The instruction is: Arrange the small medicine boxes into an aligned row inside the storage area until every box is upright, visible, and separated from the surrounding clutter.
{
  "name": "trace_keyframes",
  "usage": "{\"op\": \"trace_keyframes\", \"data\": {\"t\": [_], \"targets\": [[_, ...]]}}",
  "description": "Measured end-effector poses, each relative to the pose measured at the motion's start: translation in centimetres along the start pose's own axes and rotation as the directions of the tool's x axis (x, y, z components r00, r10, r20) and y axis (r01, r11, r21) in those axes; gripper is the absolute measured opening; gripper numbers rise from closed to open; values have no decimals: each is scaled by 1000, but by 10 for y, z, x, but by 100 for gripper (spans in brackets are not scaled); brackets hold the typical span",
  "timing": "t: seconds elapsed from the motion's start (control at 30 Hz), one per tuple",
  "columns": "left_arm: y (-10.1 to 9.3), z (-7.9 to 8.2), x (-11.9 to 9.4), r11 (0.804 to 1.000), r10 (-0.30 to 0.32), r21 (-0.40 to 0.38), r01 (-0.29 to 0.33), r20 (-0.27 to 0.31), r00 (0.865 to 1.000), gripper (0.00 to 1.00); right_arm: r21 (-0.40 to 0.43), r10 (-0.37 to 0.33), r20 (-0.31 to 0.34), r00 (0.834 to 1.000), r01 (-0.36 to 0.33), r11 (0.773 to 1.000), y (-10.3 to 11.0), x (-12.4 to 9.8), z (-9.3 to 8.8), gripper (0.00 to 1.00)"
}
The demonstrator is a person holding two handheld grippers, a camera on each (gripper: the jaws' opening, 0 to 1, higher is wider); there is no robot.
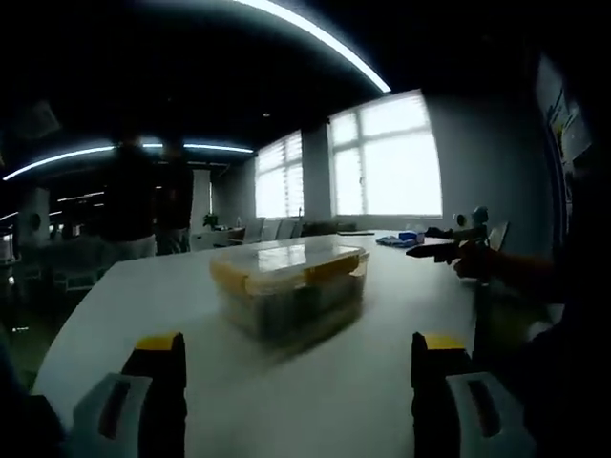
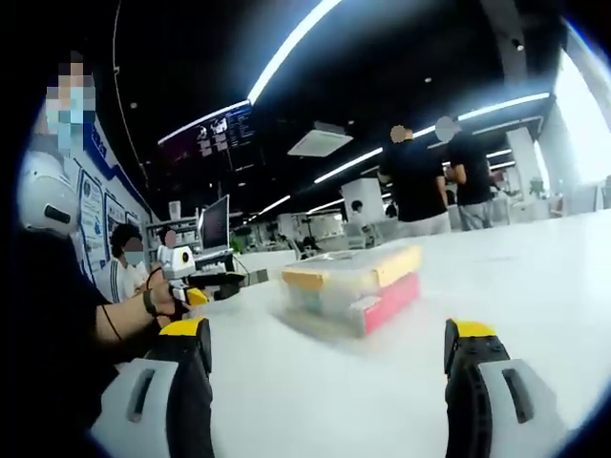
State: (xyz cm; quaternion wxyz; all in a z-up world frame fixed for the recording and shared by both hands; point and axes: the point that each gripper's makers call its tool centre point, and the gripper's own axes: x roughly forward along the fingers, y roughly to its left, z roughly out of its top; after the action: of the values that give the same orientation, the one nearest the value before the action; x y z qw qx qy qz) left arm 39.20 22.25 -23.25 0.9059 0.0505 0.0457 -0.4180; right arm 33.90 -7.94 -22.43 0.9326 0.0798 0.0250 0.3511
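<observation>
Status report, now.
Both grippers open, empty: left gripper, right gripper. Lidded container shut on white table, untouched. Nothing blocking the approach.

We count one lidded container (image 1: 289, 286) at frame centre, one white table (image 1: 315, 401), two standing people (image 2: 415, 181) upper right.

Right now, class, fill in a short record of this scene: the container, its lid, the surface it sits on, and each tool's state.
container: clear plastic storage box, contents blurred
lid: clear lid with yellow clips, on the box
surface: white table
left tool: open, short of the box, holding nothing
right tool: open, short of the box, holding nothing
background: two people standing beyond the table
</observation>
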Motion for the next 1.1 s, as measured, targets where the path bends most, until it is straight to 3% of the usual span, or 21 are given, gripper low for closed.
{"op": "trace_keyframes", "data": {"t": [0.57,0.97,1.1], "targets": [[0,6,-4,1000,6,-12,-6,35,999,94,36,2,16,1000,-3,999,-1,2,2,100],[-3,-1,0,1000,-7,-6,7,9,1000,92,41,-5,3,1000,4,999,0,3,-4,100],[-2,3,1,1000,-18,-8,18,26,999,92,44,-3,12,1000,2,999,0,2,-3,100]]}}
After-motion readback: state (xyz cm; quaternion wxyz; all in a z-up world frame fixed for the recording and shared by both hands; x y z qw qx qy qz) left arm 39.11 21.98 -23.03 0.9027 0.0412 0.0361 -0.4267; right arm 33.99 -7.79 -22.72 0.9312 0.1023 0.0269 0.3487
